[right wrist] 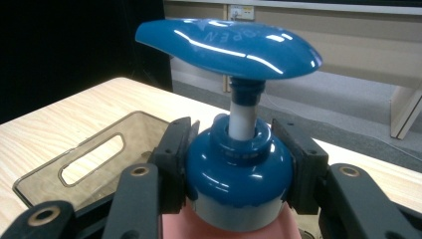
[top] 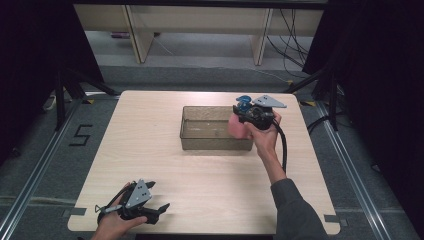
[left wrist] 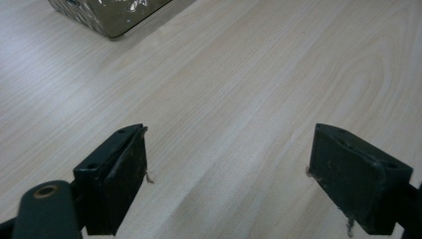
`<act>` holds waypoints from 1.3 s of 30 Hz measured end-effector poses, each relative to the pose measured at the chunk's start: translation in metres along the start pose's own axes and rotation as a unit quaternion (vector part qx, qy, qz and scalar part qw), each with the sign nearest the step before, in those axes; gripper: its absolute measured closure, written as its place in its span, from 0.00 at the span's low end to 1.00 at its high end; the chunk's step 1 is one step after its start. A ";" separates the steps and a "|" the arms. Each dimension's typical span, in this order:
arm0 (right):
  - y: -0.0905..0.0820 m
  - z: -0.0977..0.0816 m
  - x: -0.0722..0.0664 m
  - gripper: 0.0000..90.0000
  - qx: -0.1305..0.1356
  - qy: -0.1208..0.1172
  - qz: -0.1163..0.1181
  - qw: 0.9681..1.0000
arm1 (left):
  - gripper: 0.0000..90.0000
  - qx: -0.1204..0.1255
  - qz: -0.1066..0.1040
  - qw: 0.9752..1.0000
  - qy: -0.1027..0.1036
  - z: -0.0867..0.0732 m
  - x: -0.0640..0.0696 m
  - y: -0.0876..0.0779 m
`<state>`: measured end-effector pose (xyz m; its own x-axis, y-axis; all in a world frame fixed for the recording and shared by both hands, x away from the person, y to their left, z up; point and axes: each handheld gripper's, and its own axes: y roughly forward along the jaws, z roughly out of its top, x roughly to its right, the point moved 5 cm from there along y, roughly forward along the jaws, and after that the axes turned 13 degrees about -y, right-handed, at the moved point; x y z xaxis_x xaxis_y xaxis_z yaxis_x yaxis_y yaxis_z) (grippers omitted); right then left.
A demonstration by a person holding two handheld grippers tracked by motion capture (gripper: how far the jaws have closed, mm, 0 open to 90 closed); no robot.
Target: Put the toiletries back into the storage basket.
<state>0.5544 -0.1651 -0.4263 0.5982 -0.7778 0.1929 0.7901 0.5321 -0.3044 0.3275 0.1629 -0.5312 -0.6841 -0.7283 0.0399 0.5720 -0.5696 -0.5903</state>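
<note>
A pink pump bottle (top: 238,126) with a blue cap and pump head (right wrist: 229,45) hangs over the right end of a clear brownish bin (top: 200,131). My right gripper (top: 252,116) is shut on the bottle's blue collar (right wrist: 239,174), one jaw on each side. The bottle is upright. My left gripper (top: 156,210) rests low at the table's front left, held by a hand. Its jaws stand wide open over bare wood (left wrist: 229,164), with nothing between them.
The light wooden table (top: 150,150) has a corner of the bin (left wrist: 109,15) at the top left of the left gripper view. Dark curtains flank the table. Shelving legs and cables stand on the floor behind it.
</note>
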 end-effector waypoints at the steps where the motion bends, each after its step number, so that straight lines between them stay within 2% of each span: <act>1: 0.001 -0.001 -0.001 0.59 0.004 0.007 0.003 1.000 | 0.16 -0.003 0.000 1.000 -0.001 0.000 0.000 -0.001; 2: 0.001 -0.001 -0.001 0.59 0.004 0.007 0.003 1.000 | 0.16 -0.003 0.000 1.000 -0.001 0.000 0.000 -0.001; 3: 0.001 -0.004 -0.001 0.59 -0.003 0.020 0.005 1.000 | 0.16 0.004 -0.004 1.000 -0.009 0.000 0.002 0.000; 4: 0.001 -0.005 -0.001 0.59 -0.007 0.018 0.002 1.000 | 0.16 -0.003 -0.002 1.000 -0.001 0.000 0.000 0.000; 5: 0.002 -0.006 0.002 0.59 0.000 0.004 -0.003 1.000 | 0.17 0.000 0.000 1.000 -0.001 0.000 0.000 0.000; 7: 0.001 -0.008 0.001 0.59 -0.006 0.018 -0.001 1.000 | 0.16 -0.006 -0.004 1.000 0.000 0.000 0.000 -0.001; 18: 0.001 -0.016 0.003 0.59 -0.011 0.013 0.002 1.000 | 0.16 -0.005 -0.007 1.000 -0.002 0.000 0.001 0.000; 19: 0.001 -0.017 0.002 0.59 -0.010 0.017 0.002 1.000 | 0.16 0.002 -0.007 1.000 -0.008 0.000 0.001 0.000; 20: 0.003 -0.018 0.003 0.59 -0.007 0.008 0.000 1.000 | 0.16 -0.005 -0.006 1.000 -0.002 0.000 0.000 0.000; 22: 0.003 -0.019 0.002 0.59 -0.008 0.009 0.004 1.000 | 0.16 -0.003 -0.007 1.000 -0.003 0.000 0.001 0.000; 23: 0.003 -0.021 0.000 0.59 -0.012 0.018 0.003 1.000 | 0.16 -0.006 -0.004 1.000 -0.001 0.000 0.000 -0.001; 24: 0.003 -0.022 0.000 0.59 -0.013 0.015 0.009 1.000 | 0.16 0.005 -0.005 1.000 -0.008 0.000 0.001 0.001; 25: 0.003 -0.023 0.001 0.59 -0.015 0.006 0.001 1.000 | 0.16 0.002 -0.007 1.000 -0.008 0.000 0.001 0.000; 26: 0.003 -0.024 -0.002 0.59 -0.020 0.021 0.004 1.000 | 0.16 -0.006 -0.008 1.000 0.000 0.000 0.000 -0.001; 30: 0.004 -0.027 -0.001 0.59 -0.017 0.018 0.003 1.000 | 0.16 -0.005 -0.004 1.000 0.000 0.000 0.000 -0.001; 32: 0.004 -0.030 0.000 0.59 -0.024 0.006 0.005 1.000 | 0.16 -0.005 -0.007 1.000 0.001 0.000 0.000 -0.001; 34: 0.005 -0.030 -0.002 0.59 -0.020 0.010 0.008 1.000 | 0.17 -0.005 -0.006 1.000 -0.001 0.000 0.000 0.000; 37: 0.006 -0.032 -0.003 0.59 -0.030 -0.002 0.005 1.000 | 0.16 -0.002 -0.002 1.000 -0.001 0.000 0.000 0.000; 39: 0.006 -0.033 -0.004 0.59 -0.028 0.006 0.005 1.000 | 0.16 0.001 -0.001 1.000 -0.001 0.000 0.000 0.000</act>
<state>0.5527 -0.1695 -0.4598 0.6046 -0.7763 0.1784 0.7746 0.5208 -0.3588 0.3276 0.1629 -0.5311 -0.6850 -0.7272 0.0429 0.5706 -0.5722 -0.5890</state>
